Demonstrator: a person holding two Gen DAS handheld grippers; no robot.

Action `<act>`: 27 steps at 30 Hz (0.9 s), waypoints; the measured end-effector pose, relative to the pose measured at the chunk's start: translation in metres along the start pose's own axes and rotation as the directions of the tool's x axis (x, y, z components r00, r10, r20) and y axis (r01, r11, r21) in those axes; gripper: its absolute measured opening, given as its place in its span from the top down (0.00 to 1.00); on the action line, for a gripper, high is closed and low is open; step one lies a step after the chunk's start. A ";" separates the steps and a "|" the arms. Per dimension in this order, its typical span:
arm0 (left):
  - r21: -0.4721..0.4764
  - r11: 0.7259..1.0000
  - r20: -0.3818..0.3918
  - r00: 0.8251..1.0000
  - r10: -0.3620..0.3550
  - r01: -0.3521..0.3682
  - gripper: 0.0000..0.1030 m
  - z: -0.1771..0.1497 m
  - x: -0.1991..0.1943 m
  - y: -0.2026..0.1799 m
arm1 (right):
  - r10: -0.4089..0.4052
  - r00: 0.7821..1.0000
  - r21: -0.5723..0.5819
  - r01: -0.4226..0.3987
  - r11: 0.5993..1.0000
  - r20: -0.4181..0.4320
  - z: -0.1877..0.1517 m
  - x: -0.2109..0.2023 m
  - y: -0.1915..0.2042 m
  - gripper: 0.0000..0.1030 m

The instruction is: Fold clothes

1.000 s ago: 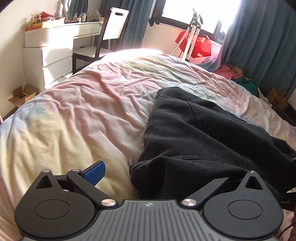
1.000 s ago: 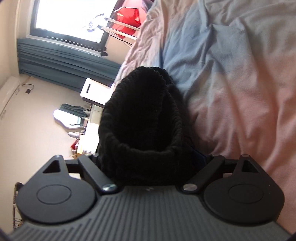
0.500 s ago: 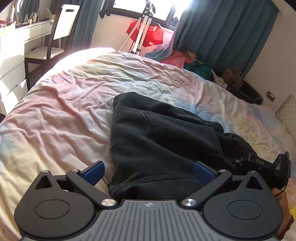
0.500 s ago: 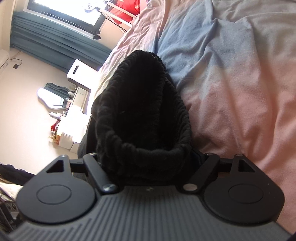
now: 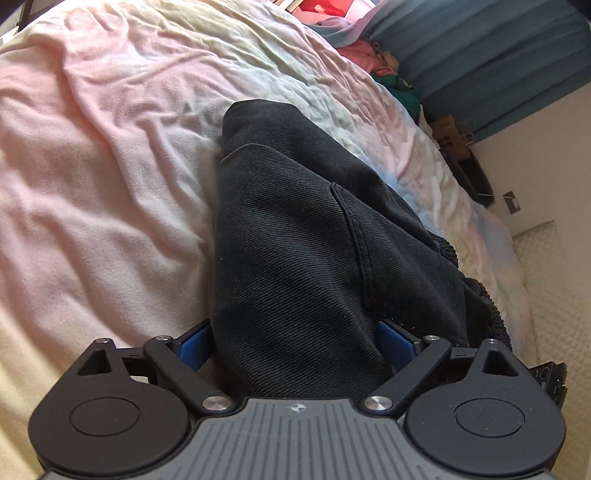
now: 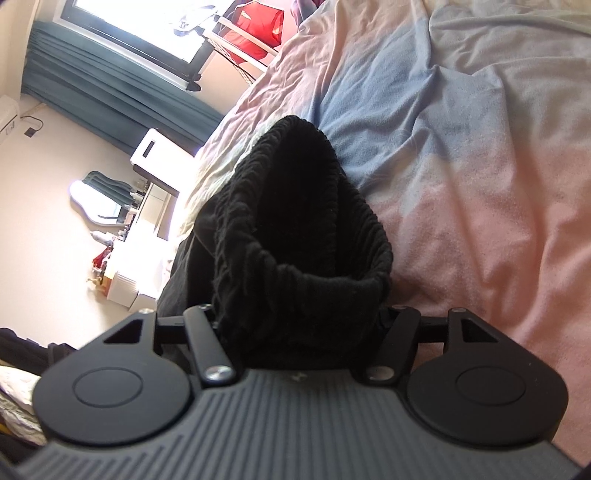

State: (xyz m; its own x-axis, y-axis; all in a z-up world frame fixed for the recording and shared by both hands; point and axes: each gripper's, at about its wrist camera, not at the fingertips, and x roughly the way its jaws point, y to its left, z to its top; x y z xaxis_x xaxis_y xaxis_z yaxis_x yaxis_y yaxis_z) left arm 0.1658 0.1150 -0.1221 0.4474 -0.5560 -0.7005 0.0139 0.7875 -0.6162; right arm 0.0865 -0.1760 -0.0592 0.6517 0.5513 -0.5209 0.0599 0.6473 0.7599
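Observation:
A pair of black denim trousers (image 5: 295,236) lies on the pastel bedspread (image 5: 92,177), stretching away from me. My left gripper (image 5: 295,350) has its blue pads on either side of a thick fold of the trousers and grips it. In the right wrist view my right gripper (image 6: 303,317) is shut on the ribbed elastic waistband (image 6: 295,236), which stands up in a loop and hides the fingertips. The right gripper's body edge shows at the lower right of the left wrist view (image 5: 550,380).
Blue curtains (image 5: 480,48) and a heap of coloured clothes (image 5: 384,70) lie beyond the bed. A white pillow (image 5: 543,295) sits at the right. The right wrist view shows a window (image 6: 147,26), a white dresser (image 6: 125,280) and a mirror (image 6: 96,199).
My left gripper moved forward onto the trousers and its pads closed in on a fold of them. My right gripper kept hold of the waistband and turned slightly.

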 end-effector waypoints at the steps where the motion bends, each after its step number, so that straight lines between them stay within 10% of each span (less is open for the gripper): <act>1: 0.006 1.000 0.004 1.000 -0.003 0.003 0.13 -0.001 0.001 -0.001 | -0.003 1.000 -0.001 0.003 1.000 0.002 0.001 0.001 0.001 0.36; 18: 0.017 0.988 0.067 0.986 -0.153 0.152 0.52 -0.008 -0.043 -0.033 | -0.008 0.996 -0.076 0.014 0.997 0.084 0.006 -0.056 0.054 0.46; 27: 0.055 0.974 0.007 0.976 -0.219 0.218 0.52 0.021 -0.013 -0.159 | 0.022 0.983 -0.048 -0.013 0.999 0.183 0.072 -0.146 0.044 0.47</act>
State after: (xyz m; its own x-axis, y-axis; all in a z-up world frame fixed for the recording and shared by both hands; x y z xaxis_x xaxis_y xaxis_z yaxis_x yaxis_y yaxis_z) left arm 0.1771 0.0023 -0.0075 0.4400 -0.7131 -0.5458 0.1606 0.6605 -0.7334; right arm 0.0483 -0.2661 0.0783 0.7800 0.4598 -0.4244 0.0152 0.6641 0.7475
